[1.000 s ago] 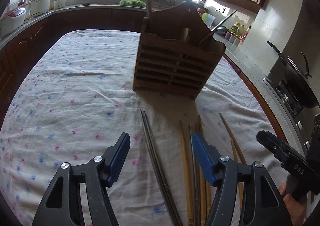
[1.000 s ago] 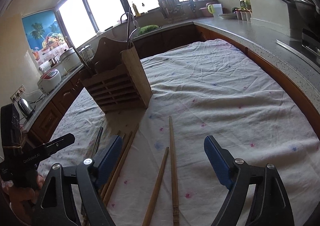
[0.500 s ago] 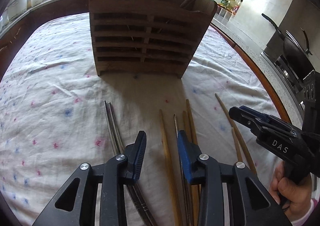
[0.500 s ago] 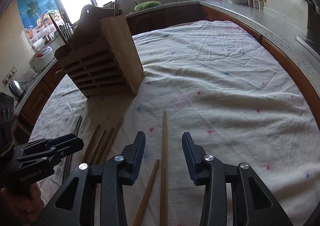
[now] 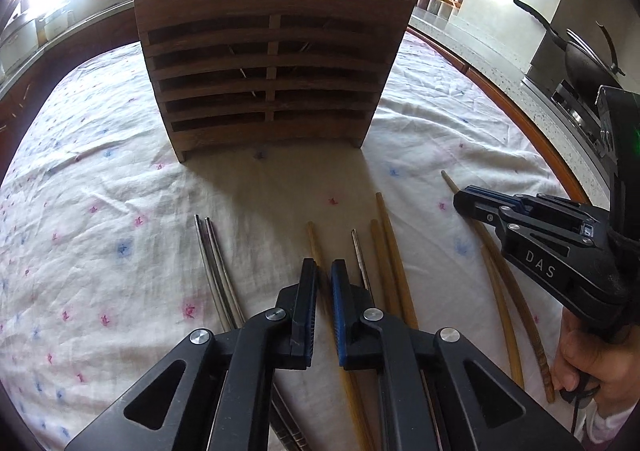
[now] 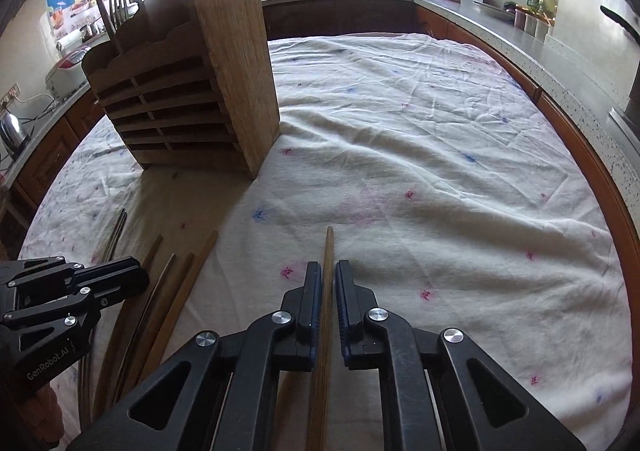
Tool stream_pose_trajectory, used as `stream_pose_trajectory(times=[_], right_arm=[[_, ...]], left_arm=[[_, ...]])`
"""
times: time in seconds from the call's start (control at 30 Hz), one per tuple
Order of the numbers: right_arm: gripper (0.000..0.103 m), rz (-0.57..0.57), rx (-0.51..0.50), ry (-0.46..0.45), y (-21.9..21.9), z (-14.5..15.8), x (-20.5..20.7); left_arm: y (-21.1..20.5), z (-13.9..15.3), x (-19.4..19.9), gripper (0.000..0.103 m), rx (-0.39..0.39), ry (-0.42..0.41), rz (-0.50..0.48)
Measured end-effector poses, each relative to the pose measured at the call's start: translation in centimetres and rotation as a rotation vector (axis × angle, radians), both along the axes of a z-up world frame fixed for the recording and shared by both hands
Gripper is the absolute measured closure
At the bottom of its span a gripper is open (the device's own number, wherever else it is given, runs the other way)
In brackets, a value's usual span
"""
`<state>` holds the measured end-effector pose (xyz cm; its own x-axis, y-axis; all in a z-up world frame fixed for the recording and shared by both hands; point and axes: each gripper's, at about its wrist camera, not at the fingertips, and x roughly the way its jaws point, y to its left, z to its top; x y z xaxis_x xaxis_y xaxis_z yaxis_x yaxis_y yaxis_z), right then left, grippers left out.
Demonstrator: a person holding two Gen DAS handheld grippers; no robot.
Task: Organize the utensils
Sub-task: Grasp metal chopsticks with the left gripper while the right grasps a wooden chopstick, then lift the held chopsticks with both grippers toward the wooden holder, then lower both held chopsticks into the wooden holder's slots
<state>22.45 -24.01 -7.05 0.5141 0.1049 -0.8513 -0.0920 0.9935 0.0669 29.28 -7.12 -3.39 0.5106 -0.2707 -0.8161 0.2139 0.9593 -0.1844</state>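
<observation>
A slatted wooden utensil holder [image 5: 268,71] stands on the flowered tablecloth; it also shows in the right wrist view [image 6: 188,91], with forks and spoons in it. Several chopsticks lie in front of it. My left gripper [image 5: 323,271] is shut on a wooden chopstick [image 5: 314,243] near its far end. A pair of metal chopsticks [image 5: 212,255] lies to its left, more wooden ones [image 5: 390,255] to its right. My right gripper [image 6: 328,271] is shut on another wooden chopstick [image 6: 329,247], which lies flat on the cloth.
The tablecloth [image 6: 440,139] covers the table. Kitchen counters ring it, with a wok [image 5: 580,55] on the stove at right and a rice cooker [image 6: 66,71] and kettle [image 6: 12,129] at left. Loose chopsticks [image 6: 172,291] lie between the two grippers.
Both grippers have moved forward and down toward the holder and closed from wide open: the left onto one wooden chopstick, the right onto another.
</observation>
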Motion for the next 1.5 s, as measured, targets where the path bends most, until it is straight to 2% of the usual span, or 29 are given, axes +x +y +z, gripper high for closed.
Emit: stream_pose_trajectory(times=[0.17, 0.33, 0.73, 0.9, 1.0, 1.27, 1.5], right_arm=[[0.097, -0.021, 0.061, 0.0, -0.8, 0.4, -0.2], [0.098, -0.049, 0.092, -0.052, -1.4, 2.7, -1.7], [0.098, -0.066, 0.168, -0.27, -3.0, 12.3, -7.1], [0.098, -0.068, 0.196, -0.364, -3.4, 16.1, -8.7], [0.098, -0.067, 0.2, -0.413, -3.3, 17.7, -9.2], [0.098, -0.053, 0.224, -0.452, -2.5, 18.9, -9.1], [0.098, -0.039, 0.238, -0.46, -1.8, 19.3, -8.9]], left_arm=[[0.9, 0.3, -0.6, 0.098, -0.056, 0.003, 0.011], [2.5, 2.1, -2.0, 0.098, -0.119, -0.035, 0.027], [7.3, 9.8, -8.1, 0.099, -0.267, -0.215, 0.058], [9.3, 12.7, -10.8, 0.099, -0.302, -0.294, 0.074], [10.1, 13.5, -11.9, 0.099, -0.309, -0.325, 0.081], [11.3, 14.5, -13.4, 0.099, -0.313, -0.36, 0.094], [11.5, 15.0, -13.1, 0.099, -0.312, -0.369, 0.102]])
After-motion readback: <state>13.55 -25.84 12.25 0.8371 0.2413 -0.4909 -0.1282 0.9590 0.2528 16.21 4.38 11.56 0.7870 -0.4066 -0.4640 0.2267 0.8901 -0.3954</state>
